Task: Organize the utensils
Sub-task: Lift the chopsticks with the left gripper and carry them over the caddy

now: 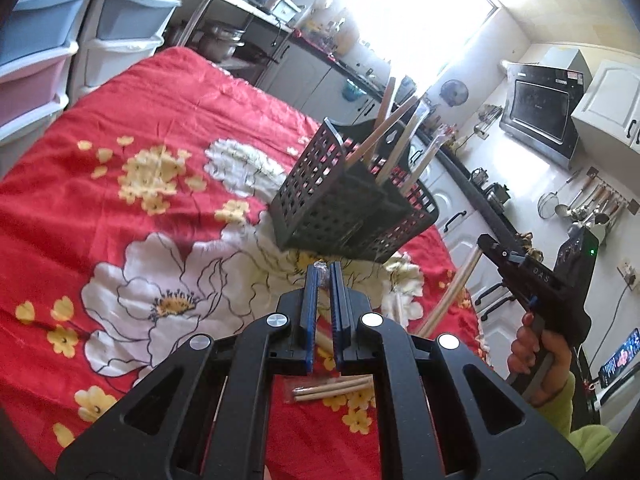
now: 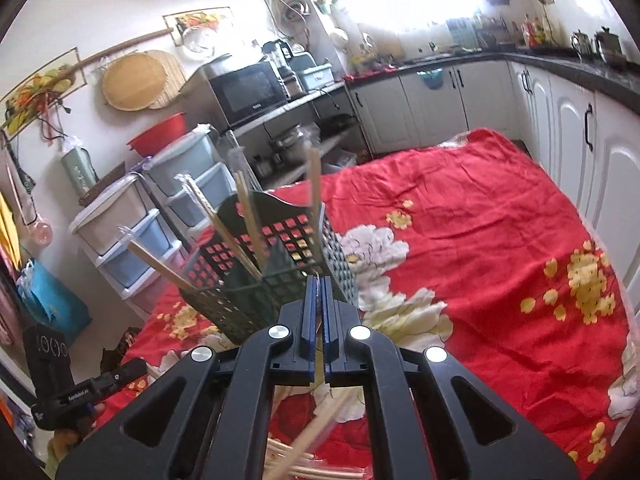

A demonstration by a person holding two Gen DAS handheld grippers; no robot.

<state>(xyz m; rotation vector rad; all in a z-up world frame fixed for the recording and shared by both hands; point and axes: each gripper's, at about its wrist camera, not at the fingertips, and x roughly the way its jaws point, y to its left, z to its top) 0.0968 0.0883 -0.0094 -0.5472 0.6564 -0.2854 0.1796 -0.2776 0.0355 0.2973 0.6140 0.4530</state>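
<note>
My left gripper (image 1: 325, 280) is drawn narrow, its blue pads (image 1: 310, 312) pinching the crinkled clear wrapper end of a wrapped chopstick pair (image 1: 323, 344) that runs back beneath the fingers. At about one o'clock from it stands the black lattice utensil basket (image 1: 340, 208) on the red floral cloth (image 1: 120, 184) covering the worktop, with several wrapped chopsticks (image 1: 380, 132) leaning out of its top toward one o'clock. More wrapped chopsticks (image 1: 332, 392) lie on the cloth at six o'clock, under my left gripper's frame.

My right gripper (image 2: 321, 292) is pressed nearly closed on a single wrapped chopstick pair (image 2: 314, 200); it rises straight toward twelve o'clock, its upper part standing over the basket's near corner. Through that camera the basket (image 2: 248, 296) sits at eleven o'clock, touching distance from the fingertips, and loose chopsticks (image 2: 296, 456) lie in a heap at six o'clock. In the left view, my right hand (image 1: 536, 356) holds its gripper handle at three o'clock.
</note>
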